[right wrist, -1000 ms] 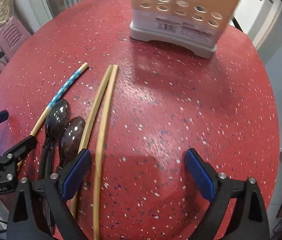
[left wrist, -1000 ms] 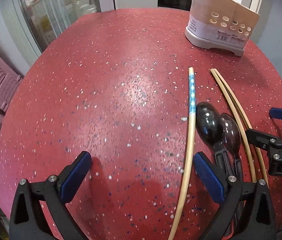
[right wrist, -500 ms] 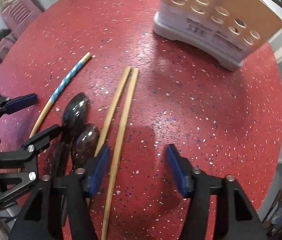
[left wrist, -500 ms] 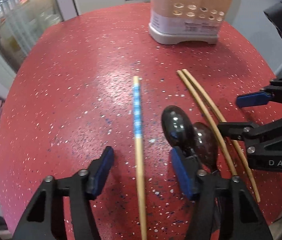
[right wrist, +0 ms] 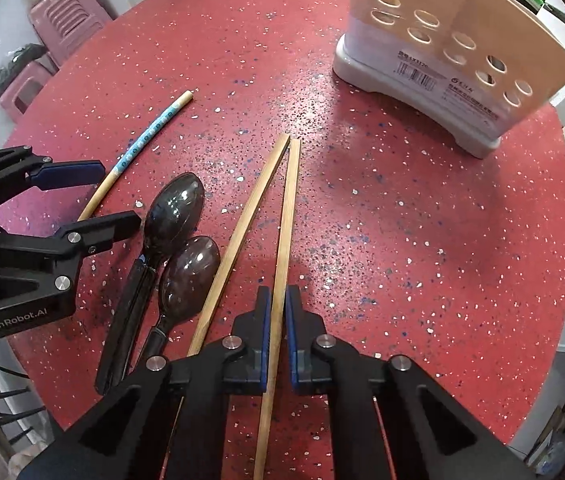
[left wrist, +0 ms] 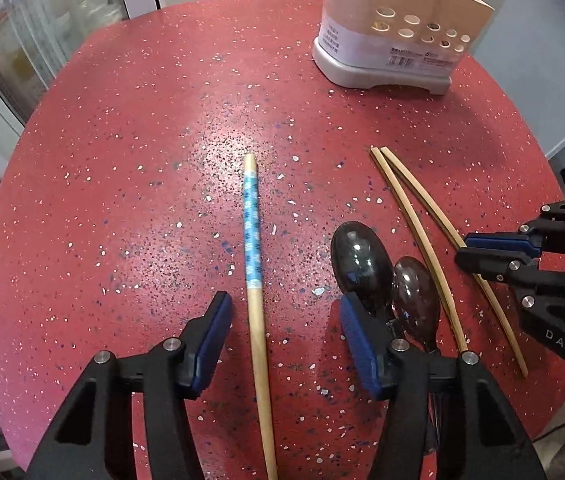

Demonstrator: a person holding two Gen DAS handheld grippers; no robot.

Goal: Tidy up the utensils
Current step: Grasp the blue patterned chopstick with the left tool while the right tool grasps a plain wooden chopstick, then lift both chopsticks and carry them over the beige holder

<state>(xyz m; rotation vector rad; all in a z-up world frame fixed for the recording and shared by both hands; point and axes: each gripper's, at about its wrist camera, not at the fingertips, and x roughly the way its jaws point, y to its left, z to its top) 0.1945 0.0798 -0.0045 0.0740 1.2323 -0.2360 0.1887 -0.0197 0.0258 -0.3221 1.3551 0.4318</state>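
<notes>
Both grippers were black angular frames with silver screws at the joints and blue pads lining the fingers. Left gripper (right wrist: 86, 196) carried white "GenRobot.AI" lettering; right gripper (left wrist: 478, 250) showed "DAS" on its side.

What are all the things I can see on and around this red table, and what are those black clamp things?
Table: one, red with white and blue specks, round, bears everything else.
Utensil holder: one, beige with round holes on a white base, at the far edge of the table.
Patterned chopstick: one, pale wood with a blue and white band, lying between the left gripper's open fingers.
Plain chopsticks: two, bare wood, tips together, fanning apart toward the camera.
Spoons: two, dark glossy, side by side between the patterned and plain chopsticks.
Stools: pink, beyond the table.
Left gripper: black, blue pads, open.
Right gripper: black, blue pads, shut on one plain chopstick.
</notes>
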